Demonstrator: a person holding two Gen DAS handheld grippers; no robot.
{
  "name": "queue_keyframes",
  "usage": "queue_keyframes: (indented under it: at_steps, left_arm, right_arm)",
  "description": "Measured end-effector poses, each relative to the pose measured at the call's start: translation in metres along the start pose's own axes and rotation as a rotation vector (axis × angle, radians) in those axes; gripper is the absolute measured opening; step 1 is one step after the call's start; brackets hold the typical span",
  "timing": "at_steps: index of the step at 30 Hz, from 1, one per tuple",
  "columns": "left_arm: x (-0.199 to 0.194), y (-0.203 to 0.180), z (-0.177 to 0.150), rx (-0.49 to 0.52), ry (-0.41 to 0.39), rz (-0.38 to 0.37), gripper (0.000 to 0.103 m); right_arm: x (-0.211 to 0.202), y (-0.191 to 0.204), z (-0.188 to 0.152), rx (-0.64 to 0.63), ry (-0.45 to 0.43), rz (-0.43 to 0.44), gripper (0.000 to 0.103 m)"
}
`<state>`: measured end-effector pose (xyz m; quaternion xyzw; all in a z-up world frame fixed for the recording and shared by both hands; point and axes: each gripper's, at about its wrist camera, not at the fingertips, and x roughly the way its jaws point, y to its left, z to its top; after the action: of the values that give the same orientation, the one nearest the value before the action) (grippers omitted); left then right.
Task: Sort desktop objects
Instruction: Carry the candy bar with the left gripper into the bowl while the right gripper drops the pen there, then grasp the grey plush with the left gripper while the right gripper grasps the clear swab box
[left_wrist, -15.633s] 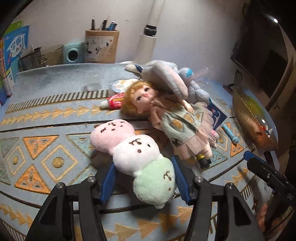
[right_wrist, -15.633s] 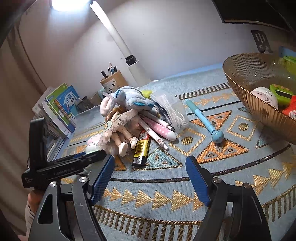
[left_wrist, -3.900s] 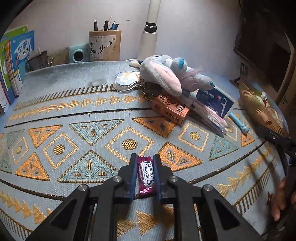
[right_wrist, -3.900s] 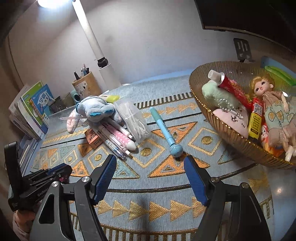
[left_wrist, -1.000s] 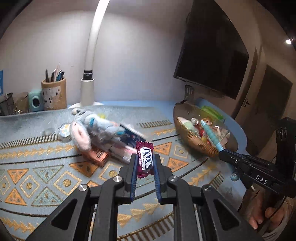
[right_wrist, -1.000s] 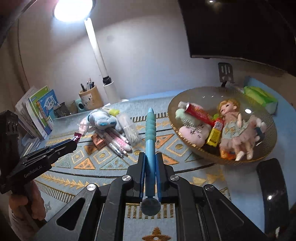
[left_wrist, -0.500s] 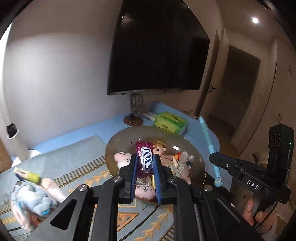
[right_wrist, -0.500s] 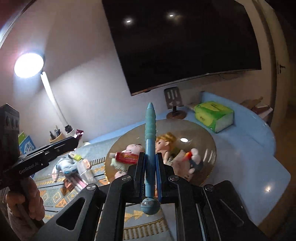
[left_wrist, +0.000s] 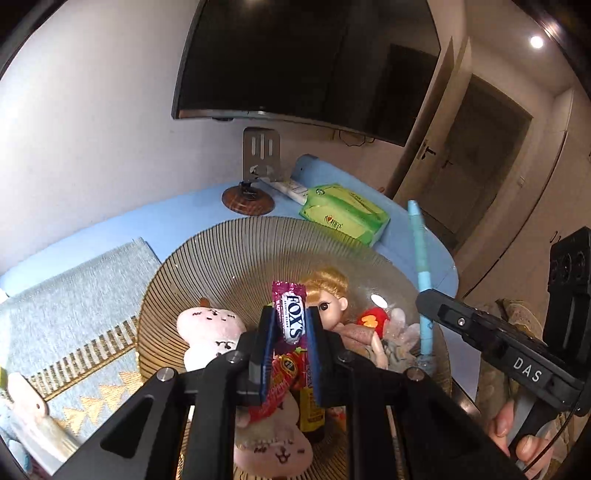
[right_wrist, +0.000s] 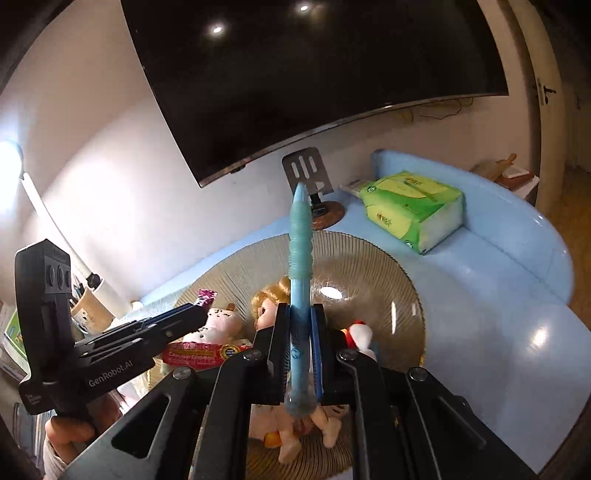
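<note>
A wrapped candy (left_wrist: 292, 318) is clamped upright between the blue pads of the left claw (left_wrist: 290, 334), its magenta wrapper sticking up past the fingertips. Directly beyond and below that claw the ribbed gold bowl (left_wrist: 207, 266) is seen, already loaded. A pink plush toy (left_wrist: 210, 332) lies just left of the claw's tips, a blond doll (left_wrist: 328, 299) just right of them, and a red tube (left_wrist: 284, 373) and a yellow bottle (left_wrist: 308, 410) are glimpsed between and under the fingers (only partly visible). A second pink plush face (left_wrist: 273, 446) sits below the claw, near the bowl's front edge.

Over on the other side, a light blue pen (right_wrist: 300, 295) is gripped by the right claw (right_wrist: 299, 339), pads closed on its barrel, the tip pointing up and away and the round end hanging down below the jaws. The same bowl is spread out under and beyond this claw, the doll's head just left of the pen.

Further off, past the bowl, a green tissue pack (right_wrist: 413, 206) is resting on the blue tabletop (right_wrist: 498, 295), to the right of the pen's tip. A patterned mat (left_wrist: 74, 314) is seen to the left of the left claw. Each tool's handle is held by a hand (left_wrist: 517, 439).
</note>
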<state>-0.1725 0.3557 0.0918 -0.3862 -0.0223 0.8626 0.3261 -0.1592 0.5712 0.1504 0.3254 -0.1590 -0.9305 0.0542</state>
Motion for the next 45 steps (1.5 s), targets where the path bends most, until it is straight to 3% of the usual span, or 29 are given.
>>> queue_keyframes:
  at_steps: [12, 14, 15, 21, 23, 29, 34, 40, 45]
  left_arm:
    - [0.018, 0.004, -0.002, -0.011, 0.025, 0.01, 0.016]
    - [0.017, 0.005, -0.003, -0.016, 0.035, 0.02, 0.046]
    - [0.013, 0.005, -0.004, -0.016, 0.022, 0.032, 0.05]
    - [-0.035, 0.009, -0.017, -0.035, -0.042, 0.032, 0.05]
    - [-0.057, 0.012, -0.024, -0.056, -0.067, 0.029, 0.05]
    - [-0.126, 0.026, -0.056, -0.118, -0.134, 0.058, 0.05]
    - [-0.192, 0.065, -0.096, -0.221, -0.229, 0.178, 0.061]
    - [-0.235, 0.145, -0.136, -0.454, -0.283, 0.315, 0.061]
    - [-0.221, 0.187, -0.143, -0.532, -0.262, 0.291, 0.061]
  right_arm:
    - [0.028, -0.005, -0.003, 0.028, 0.065, -0.002, 0.012]
    - [0.026, -0.007, -0.003, 0.038, 0.077, -0.005, 0.029]
    - [0.022, -0.009, -0.004, 0.044, 0.066, -0.008, 0.031]
    - [-0.014, -0.001, -0.013, 0.051, -0.001, 0.022, 0.035]
    - [-0.024, 0.011, -0.019, 0.031, -0.004, 0.041, 0.043]
    - [-0.043, 0.063, -0.046, -0.064, 0.021, 0.118, 0.053]
    - [-0.043, 0.113, -0.078, -0.151, 0.062, 0.202, 0.069]
    - [-0.008, 0.162, -0.128, -0.225, 0.162, 0.286, 0.072]
    - [0.017, 0.18, -0.156, -0.29, 0.207, 0.301, 0.072]
